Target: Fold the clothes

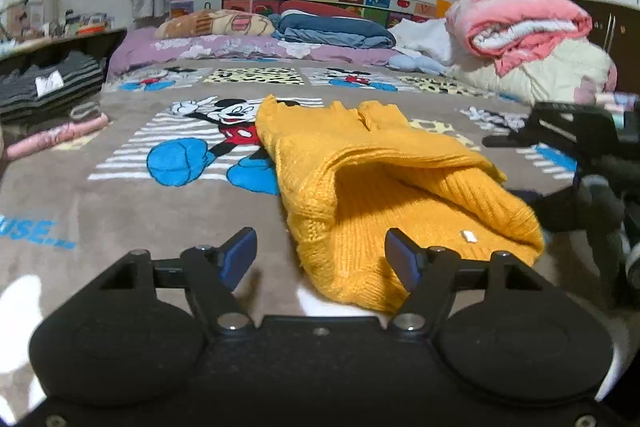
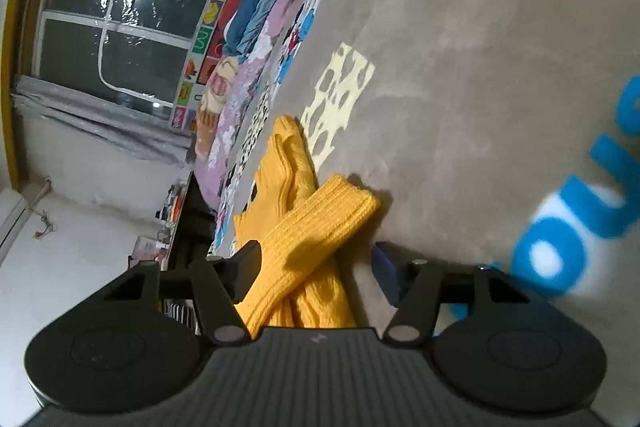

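- On the bed's left edge, in the left wrist view, a striped dark pile point(image 1: 48, 87) and a pink garment point(image 1: 56, 137) lie well apart from the work.
- Left gripper point(image 1: 320, 259) hovers low over the blanket point(image 1: 120, 211), its blue-padded fingers point(image 1: 240, 253) spread wide, holding nothing; the near corner of the sweater lies between them.
- Sweater point(image 1: 360, 179) is mustard-yellow ribbed knit, partly folded into a thick bundle on the blanket's middle, beside the Mickey print point(image 1: 236, 127); its top layer arches up, leaving a shadowed hollow, and a small white tag shows near the hem.
- Right gripper point(image 1: 580, 147) sits just right of the sweater, dark and blurred.
- From the right wrist view, right gripper point(image 2: 316, 267) stands wide open around a ribbed sleeve point(image 2: 320, 227) crossing the sweater's body; whether its fingers touch the knit, I cannot tell.
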Demonstrator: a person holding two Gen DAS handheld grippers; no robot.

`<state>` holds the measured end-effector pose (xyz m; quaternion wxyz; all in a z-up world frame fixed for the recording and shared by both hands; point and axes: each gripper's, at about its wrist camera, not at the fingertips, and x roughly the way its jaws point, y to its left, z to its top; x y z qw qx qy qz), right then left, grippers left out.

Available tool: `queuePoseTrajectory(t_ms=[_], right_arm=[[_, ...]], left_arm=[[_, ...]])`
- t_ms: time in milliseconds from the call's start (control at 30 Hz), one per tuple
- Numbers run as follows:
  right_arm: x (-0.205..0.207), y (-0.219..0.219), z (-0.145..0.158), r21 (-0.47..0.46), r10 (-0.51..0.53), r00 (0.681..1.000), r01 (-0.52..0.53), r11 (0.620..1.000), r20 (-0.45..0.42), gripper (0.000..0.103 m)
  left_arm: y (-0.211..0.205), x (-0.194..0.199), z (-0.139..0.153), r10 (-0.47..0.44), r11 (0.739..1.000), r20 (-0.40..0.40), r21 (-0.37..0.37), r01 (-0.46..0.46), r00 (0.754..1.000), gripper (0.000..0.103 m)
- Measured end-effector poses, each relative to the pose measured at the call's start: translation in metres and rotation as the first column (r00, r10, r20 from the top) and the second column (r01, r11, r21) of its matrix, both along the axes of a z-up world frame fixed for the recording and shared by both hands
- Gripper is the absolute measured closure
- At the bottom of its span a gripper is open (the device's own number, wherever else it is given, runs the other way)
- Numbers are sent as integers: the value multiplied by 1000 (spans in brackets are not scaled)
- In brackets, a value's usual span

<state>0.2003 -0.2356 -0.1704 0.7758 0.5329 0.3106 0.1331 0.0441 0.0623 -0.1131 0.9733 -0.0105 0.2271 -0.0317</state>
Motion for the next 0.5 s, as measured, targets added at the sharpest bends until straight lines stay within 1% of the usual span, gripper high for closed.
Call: queuePoseTrajectory(t_ms=[33, 100, 133, 167, 267, 400, 500], right_arm=[[4, 3, 0, -3, -3, 1000, 3, 1000, -3, 48], [8, 5, -4, 2, -6, 1000, 6, 1000, -5, 59], [11, 6, -6, 5, -7, 1000, 7, 1000, -6, 75], [13, 7, -8, 7, -9, 1000, 9, 1000, -7, 87], [14, 7, 0, -12, -13, 999, 14, 1000, 30, 92], [11, 5, 25, -15, -15, 992, 17, 1000, 123, 93], [6, 0, 48, -24, -9, 980, 14, 1000, 201, 93]], left_arm=[[-3, 1, -2, -3, 1000, 2, 18, 3, 1000, 33], [-7, 3, -4, 4, 999, 4, 47, -4, 1000, 33], [-7, 4, -4, 0, 999, 6, 51, 0, 1000, 33], [-8, 4, -5, -5, 998, 7, 55, 5, 1000, 33], [-13, 2, -3, -28, 996, 30, 84, 25, 999, 33], [-22, -1, 0, -58, 990, 73, 132, 48, 996, 33], [-29, -3, 2, -86, 984, 96, 161, 70, 992, 33]])
